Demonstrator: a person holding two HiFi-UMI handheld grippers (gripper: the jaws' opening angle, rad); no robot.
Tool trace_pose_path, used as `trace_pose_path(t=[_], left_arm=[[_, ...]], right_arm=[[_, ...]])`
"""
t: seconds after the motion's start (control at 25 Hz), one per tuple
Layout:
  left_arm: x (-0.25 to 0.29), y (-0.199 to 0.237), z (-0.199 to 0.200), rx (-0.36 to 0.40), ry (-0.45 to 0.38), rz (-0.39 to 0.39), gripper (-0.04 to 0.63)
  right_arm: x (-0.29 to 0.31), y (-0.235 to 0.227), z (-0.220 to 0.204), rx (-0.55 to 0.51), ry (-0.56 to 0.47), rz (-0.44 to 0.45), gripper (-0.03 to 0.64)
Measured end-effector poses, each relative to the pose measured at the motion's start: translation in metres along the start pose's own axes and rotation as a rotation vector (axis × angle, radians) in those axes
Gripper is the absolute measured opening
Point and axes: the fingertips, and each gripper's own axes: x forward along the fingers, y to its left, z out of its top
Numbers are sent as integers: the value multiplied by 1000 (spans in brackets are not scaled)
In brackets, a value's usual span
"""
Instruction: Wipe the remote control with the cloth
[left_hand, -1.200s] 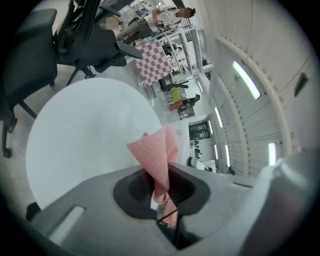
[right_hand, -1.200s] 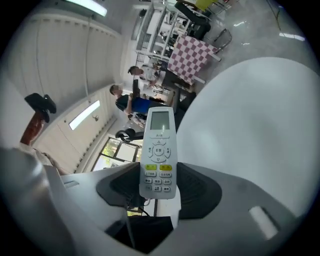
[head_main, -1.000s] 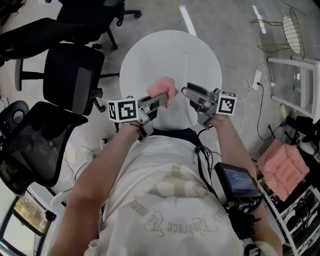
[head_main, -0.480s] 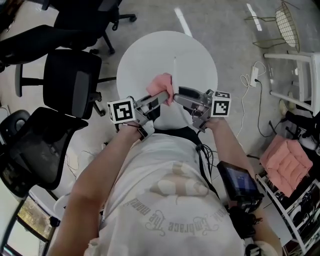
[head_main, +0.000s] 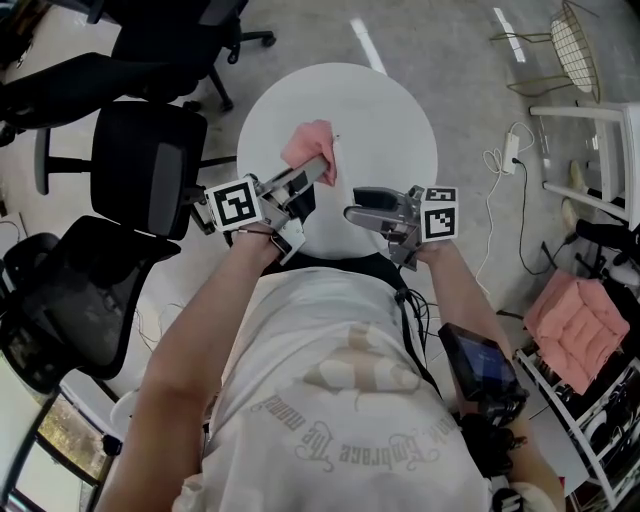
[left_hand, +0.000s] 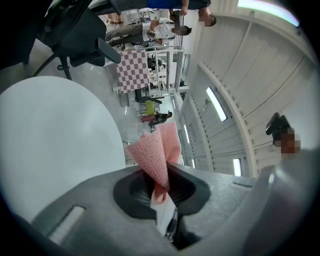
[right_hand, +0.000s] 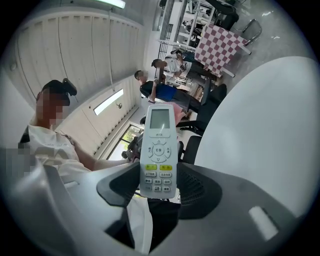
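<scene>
A pink cloth (head_main: 308, 145) (left_hand: 157, 150) sticks out from my left gripper (head_main: 318, 172) (left_hand: 160, 186), which is shut on its bunched lower end over the near left part of the round white table (head_main: 385, 110). My right gripper (head_main: 358, 212) (right_hand: 159, 182) is shut on the lower end of a white remote control (right_hand: 159, 147), with the screen and buttons facing its camera. In the head view the remote is hard to tell from the grey fingers. Cloth and remote are apart, the cloth up and to the left. Both grippers point roughly level.
Black office chairs (head_main: 145, 150) (head_main: 70, 290) crowd the table's left side. A white cable with a power strip (head_main: 505, 160) lies on the floor at the right, near a wire chair (head_main: 585, 55), a white rack (head_main: 600, 150) and a pink cushion (head_main: 585, 320).
The cloth was against the remote's end half a second ago. The left gripper has since carried it up and left, the right gripper slid slightly left and nearer, and a gap has opened between them.
</scene>
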Motion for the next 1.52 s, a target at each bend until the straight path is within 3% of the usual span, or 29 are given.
trace_pose_path(t=[0.36,0.72,1.04,1.2,1.52], left_arm=[[-1,-15,31,38,-27,-43,38],[7,-2,-30,-30,161,-20,38],[4,9,-58,-75,227,16,38],[-2,28,-67,15,282,86,38],[-1,48,-88,65,401,174,38]], right_arm=[[3,-1,-16,-35,93,-13,239],[0,-9,6,-32,-4,-36,235],[-11,-14,18,-16,-87,-48,233],[-15,-16,27,0,-156,-49,233],[-29,-39,34,18,-197,-147,233]])
